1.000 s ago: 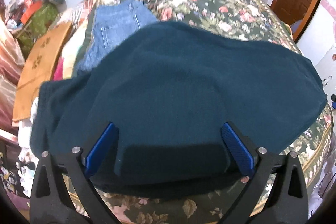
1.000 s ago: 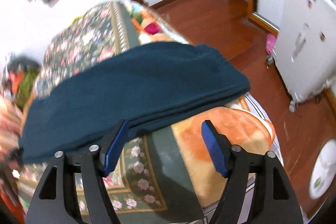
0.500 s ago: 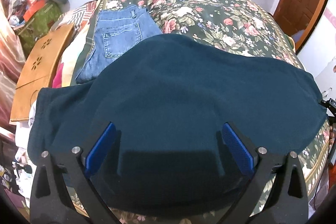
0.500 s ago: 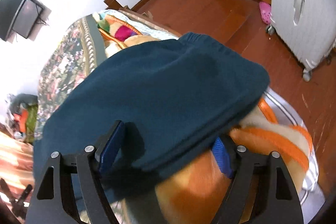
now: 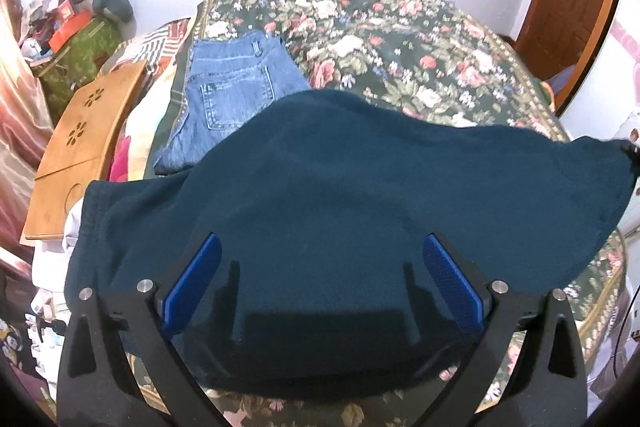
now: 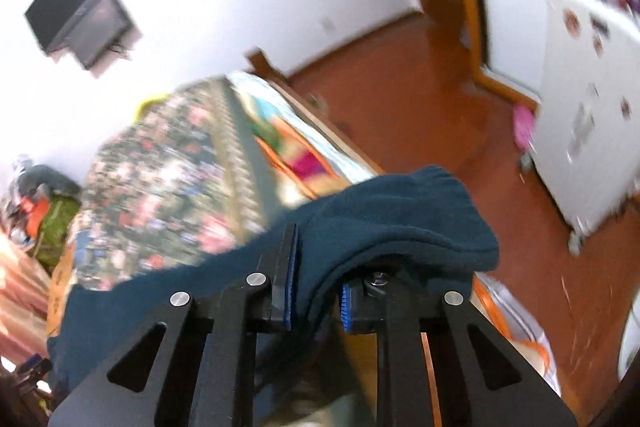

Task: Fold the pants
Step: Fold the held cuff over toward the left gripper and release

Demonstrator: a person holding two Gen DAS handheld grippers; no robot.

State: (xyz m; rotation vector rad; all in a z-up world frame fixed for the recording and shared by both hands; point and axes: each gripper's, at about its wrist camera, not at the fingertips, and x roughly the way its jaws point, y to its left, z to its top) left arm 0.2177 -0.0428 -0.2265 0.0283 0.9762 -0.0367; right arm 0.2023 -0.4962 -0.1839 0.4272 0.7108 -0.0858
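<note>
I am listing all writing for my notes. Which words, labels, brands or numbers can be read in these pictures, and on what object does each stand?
None can be read.
Orange box on the clutter pile: its print is too small.
Stickers on the white cabinet: blurred.
Jeans and dark teal pants: no label with writing shows.

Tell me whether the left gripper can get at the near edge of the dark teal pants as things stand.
Probably yes: the left gripper is open with the dark teal fleece pants between its fingers, and nothing lies over that near edge.
</note>
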